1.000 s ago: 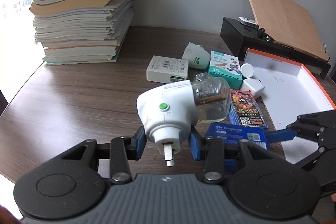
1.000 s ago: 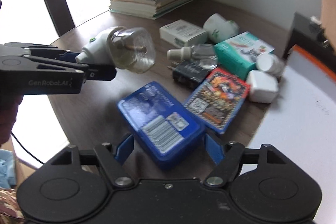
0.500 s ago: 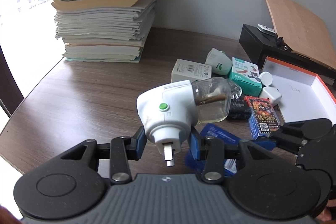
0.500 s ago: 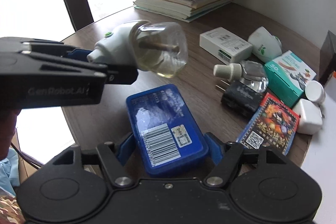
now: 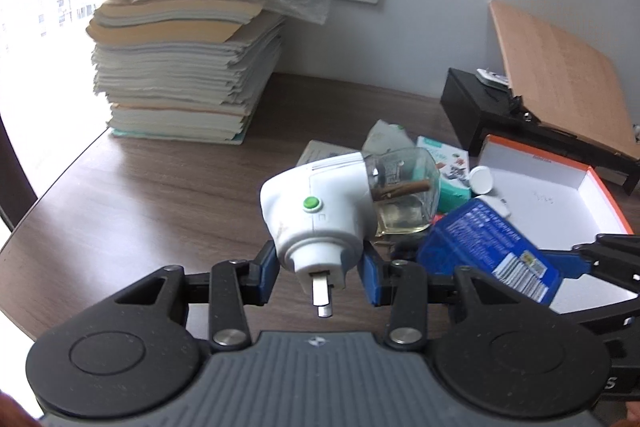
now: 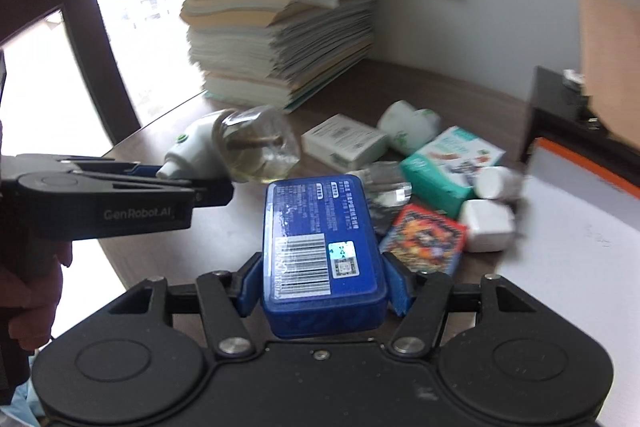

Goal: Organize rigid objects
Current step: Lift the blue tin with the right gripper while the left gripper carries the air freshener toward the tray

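My left gripper is shut on a white plug-in vaporizer with a green button and a clear liquid bottle, held above the wooden table. It also shows in the right wrist view. My right gripper is shut on a blue rectangular box with a barcode label, lifted off the table. The blue box also shows in the left wrist view, to the right of the vaporizer.
Small boxes lie clustered on the table: a white box, a teal box, a colourful card pack, white chargers. An orange-rimmed white box lid lies at the right. A tall paper stack stands at the back left.
Both grippers have risen with their loads. The blue box is lifted off the table and has turned straighter in the right gripper. The views have tilted up.
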A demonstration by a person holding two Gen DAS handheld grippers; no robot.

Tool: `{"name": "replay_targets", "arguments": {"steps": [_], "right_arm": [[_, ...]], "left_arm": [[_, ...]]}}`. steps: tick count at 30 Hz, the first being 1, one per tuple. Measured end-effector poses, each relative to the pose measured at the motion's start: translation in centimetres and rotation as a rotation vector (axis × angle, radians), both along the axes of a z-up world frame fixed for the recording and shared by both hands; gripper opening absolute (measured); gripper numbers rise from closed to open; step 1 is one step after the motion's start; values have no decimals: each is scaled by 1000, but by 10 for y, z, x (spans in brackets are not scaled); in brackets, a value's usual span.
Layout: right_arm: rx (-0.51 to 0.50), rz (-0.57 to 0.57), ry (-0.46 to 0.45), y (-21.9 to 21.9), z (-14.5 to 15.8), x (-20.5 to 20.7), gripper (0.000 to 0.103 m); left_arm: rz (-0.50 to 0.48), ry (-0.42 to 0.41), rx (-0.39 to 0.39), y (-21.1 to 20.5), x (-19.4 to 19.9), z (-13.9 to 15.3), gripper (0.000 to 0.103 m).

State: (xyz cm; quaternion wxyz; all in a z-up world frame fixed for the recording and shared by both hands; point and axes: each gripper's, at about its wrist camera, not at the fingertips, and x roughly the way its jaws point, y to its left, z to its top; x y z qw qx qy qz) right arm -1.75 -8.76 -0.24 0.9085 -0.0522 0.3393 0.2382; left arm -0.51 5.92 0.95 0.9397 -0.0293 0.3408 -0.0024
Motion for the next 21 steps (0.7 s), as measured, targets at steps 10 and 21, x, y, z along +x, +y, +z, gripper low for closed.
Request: {"name": "replay_targets", "arguments": {"steps": [10,21], "right_arm": [[-17,-237,-59,-99,32,-10,74],[-33,-449,-37,-202,56,-14,74]], "left_arm": [[-120,-18,-28,-83,15,19,43],[-248,18,-36,-172,36,29,43]]}}
